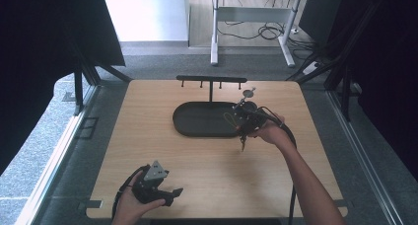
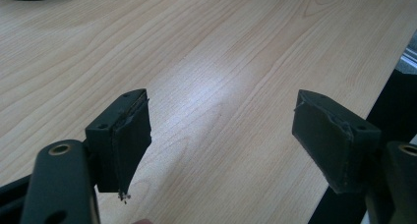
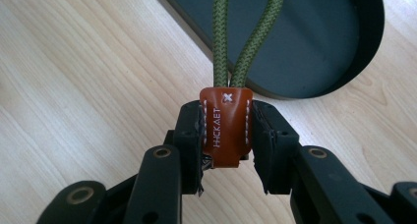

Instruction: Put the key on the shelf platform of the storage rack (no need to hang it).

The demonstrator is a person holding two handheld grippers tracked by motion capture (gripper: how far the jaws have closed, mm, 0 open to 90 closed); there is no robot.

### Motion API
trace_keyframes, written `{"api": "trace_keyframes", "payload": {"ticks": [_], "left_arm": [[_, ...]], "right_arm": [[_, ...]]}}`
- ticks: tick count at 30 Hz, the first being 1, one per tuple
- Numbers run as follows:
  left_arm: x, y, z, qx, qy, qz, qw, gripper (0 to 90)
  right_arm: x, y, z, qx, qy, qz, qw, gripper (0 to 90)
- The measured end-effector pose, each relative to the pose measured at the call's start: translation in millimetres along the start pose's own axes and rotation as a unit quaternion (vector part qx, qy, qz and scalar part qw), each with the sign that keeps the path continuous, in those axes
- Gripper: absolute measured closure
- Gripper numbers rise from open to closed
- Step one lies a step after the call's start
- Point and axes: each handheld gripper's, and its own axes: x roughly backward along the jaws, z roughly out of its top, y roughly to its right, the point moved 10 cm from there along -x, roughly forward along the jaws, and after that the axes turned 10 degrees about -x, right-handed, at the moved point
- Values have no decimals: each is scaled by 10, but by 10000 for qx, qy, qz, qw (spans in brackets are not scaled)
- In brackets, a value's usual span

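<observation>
My right gripper (image 3: pixel 227 138) is shut on a brown leather tab (image 3: pixel 226 128) of a keychain strap. The strap's olive green cord loop (image 3: pixel 248 37) runs up and away from the jaws, over the black oval tray (image 3: pixel 319 47). In the high view this gripper (image 1: pixel 240 120) hovers at the right end of the tray (image 1: pixel 197 121). A thin piece hangs below the hand (image 1: pixel 243 143); I cannot tell what it is. My left gripper (image 1: pixel 170 194) rests near the table's front left edge. It stands open (image 2: pixel 221 135) over bare wood, with nothing between its jaws.
A black T-shaped rack (image 1: pixel 212 80) with several small hooks stands just behind the tray. The wooden table (image 1: pixel 207 166) has bare surface in front of the tray. Its right edge (image 2: pixel 354 130) lies close to the left gripper's far jaw.
</observation>
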Motion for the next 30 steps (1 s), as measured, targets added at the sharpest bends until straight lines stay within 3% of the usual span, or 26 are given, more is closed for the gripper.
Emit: {"api": "trace_keyframes", "payload": {"ticks": [21, 30], "left_arm": [[3, -6, -4, 14, 12, -17, 10000, 230], [6, -5, -3, 28, 27, -19, 10000, 230]], "right_arm": [[-48, 61, 358, 41, 51, -23, 10000, 674], [-90, 145, 488, -69, 110, -85, 9999, 674]]}}
